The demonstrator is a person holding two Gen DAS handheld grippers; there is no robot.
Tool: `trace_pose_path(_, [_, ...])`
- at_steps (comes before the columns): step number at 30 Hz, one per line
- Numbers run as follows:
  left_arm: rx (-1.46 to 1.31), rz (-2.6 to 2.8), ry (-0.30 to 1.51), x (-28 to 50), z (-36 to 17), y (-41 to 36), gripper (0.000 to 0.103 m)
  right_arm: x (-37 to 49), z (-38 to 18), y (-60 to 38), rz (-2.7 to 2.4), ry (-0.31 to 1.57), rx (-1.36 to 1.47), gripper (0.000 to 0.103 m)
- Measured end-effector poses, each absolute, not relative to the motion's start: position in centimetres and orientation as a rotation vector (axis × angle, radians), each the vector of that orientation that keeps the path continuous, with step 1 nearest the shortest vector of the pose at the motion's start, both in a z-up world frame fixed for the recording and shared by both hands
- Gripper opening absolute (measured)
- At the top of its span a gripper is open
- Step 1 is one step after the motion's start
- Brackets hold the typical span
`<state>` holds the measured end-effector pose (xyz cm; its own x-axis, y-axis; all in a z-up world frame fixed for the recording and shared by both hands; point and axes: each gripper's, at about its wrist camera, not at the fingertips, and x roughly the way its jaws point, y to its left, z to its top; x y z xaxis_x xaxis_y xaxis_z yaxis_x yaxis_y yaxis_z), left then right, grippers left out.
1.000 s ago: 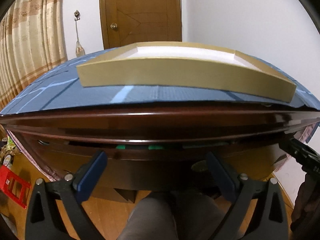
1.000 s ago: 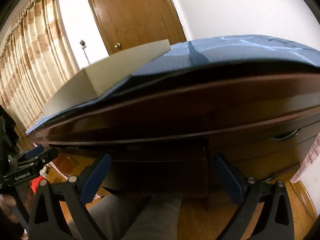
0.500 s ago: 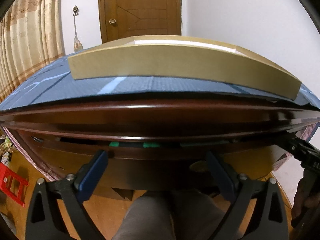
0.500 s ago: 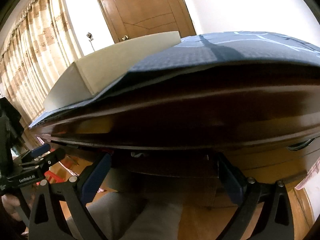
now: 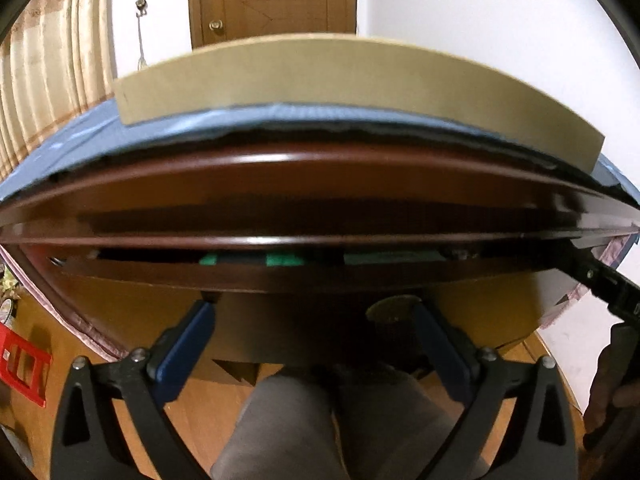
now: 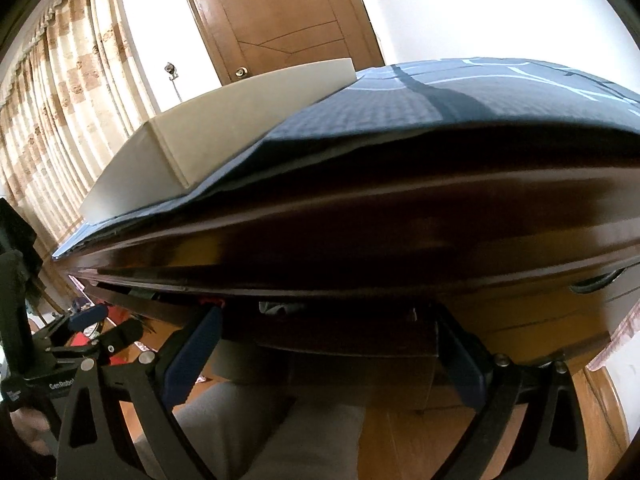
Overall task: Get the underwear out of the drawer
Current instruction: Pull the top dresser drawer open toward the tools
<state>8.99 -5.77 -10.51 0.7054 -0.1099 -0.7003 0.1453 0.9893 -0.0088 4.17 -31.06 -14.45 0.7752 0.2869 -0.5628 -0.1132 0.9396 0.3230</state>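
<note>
A dark wooden desk has a drawer [image 5: 280, 280] under its top, pulled out a small way. Green fabric [image 5: 284, 259] shows in the narrow gap. My left gripper [image 5: 312, 312] is open, fingers just below the drawer front. My right gripper [image 6: 328, 320] is open, fingers [image 6: 192, 352] close under the drawer's right part [image 6: 340, 332]; a bit of grey-blue fabric [image 6: 276, 309] shows in the gap. Each gripper shows at the edge of the other's view: the right one in the left wrist view [image 5: 608, 284], the left one in the right wrist view [image 6: 100, 332].
A blue patterned cloth [image 5: 80, 140] covers the desk top, with a shallow cardboard tray [image 5: 320, 76] on it. Another drawer with a handle [image 6: 592, 284] is to the right. My grey-trousered legs [image 5: 320, 432] are below. A red crate [image 5: 20, 364] sits on the wooden floor at left.
Both grippers have dropped lower and moved closer to the desk front. The drawer gap now sits just above the fingertips, and the tray's inside is no longer visible.
</note>
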Motion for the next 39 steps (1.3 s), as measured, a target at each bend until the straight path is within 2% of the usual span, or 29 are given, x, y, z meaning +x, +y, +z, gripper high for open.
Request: trace_pose_path(39, [0.057,-0.126,0.757,8.3,-9.3,-5.9,0.102,3.6,-13.9,-31.2,0.192,0.671,0.282,0.102])
